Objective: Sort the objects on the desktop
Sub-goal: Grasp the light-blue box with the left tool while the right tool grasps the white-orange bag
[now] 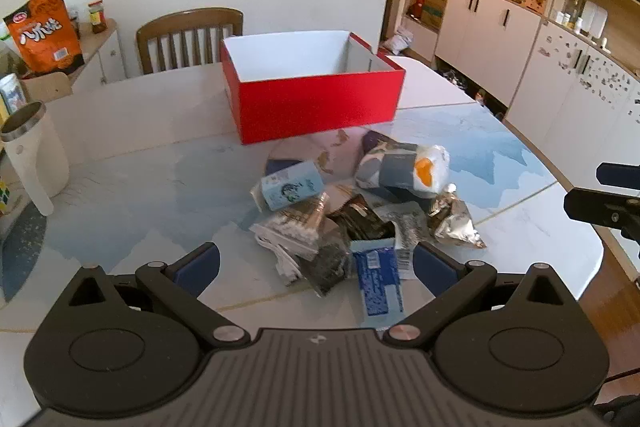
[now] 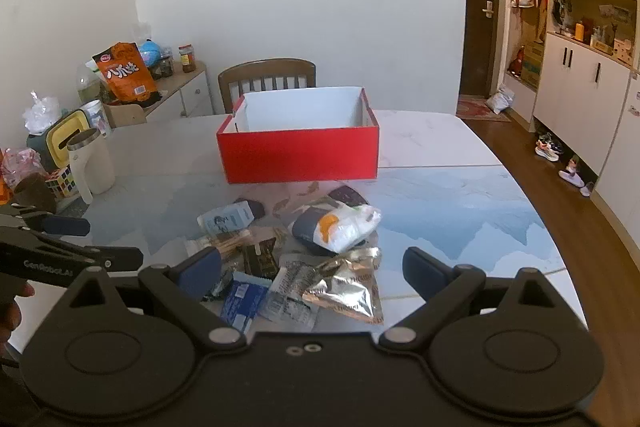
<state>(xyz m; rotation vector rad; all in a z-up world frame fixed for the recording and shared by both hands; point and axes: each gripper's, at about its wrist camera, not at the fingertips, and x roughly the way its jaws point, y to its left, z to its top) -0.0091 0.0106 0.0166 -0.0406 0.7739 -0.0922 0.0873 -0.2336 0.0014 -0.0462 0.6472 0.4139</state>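
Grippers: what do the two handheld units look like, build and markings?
Both match: the left gripper and right gripper have matte black bodies with ribbed centre plates, two round side housings, black linkage arms on silver pivot pins, and dark blue finger pads. The right wrist view shows white "GenRoboLAI"-like lettering on the left gripper's side. No cables clearly visible.

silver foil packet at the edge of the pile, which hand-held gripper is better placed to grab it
Probably the right. The silver foil packet lies just ahead of the open right hand-held gripper, between its fingers. From the left hand-held gripper it sits off to the side, past a blue packet.
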